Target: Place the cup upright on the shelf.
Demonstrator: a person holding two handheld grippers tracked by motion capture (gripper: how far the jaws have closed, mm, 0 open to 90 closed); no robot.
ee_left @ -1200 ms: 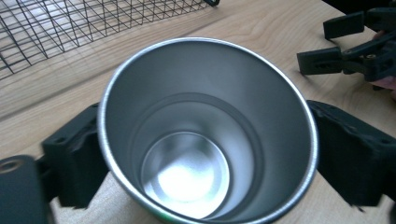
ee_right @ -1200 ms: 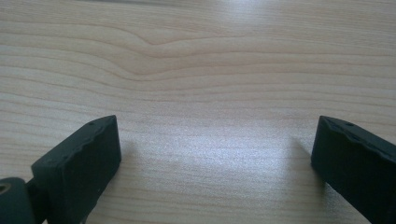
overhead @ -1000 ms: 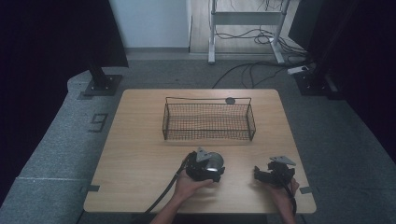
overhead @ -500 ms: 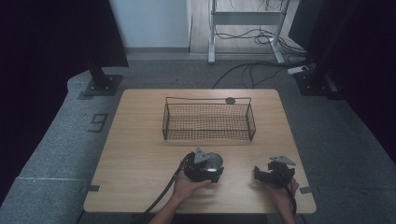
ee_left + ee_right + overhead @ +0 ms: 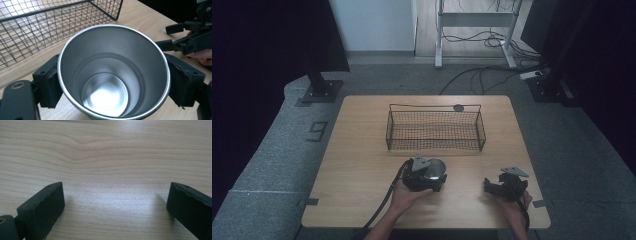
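Observation:
A shiny steel cup (image 5: pixel 438 167) stands near the table's front middle, and my left gripper (image 5: pixel 431 176) is shut on it. In the left gripper view I look down into the empty cup (image 5: pixel 107 62), with the black pads (image 5: pixel 51 85) pressed against its two sides. My right gripper (image 5: pixel 498 188) rests low at the front right, apart from the cup. Its jaws stand wide open over bare wood (image 5: pixel 115 205) with nothing between them. The right gripper (image 5: pixel 186 41) also shows beyond the cup in the left gripper view.
A black wire basket (image 5: pixel 435 145) sits across the middle of the wooden table (image 5: pixel 357 165), just behind the cup, with nothing visible inside. A small dark disc (image 5: pixel 458 107) lies behind the basket's back rim. Cables and stand feet lie on the floor beyond.
My left gripper with the cup has shifted very slightly to the left. The right gripper has stayed where it was.

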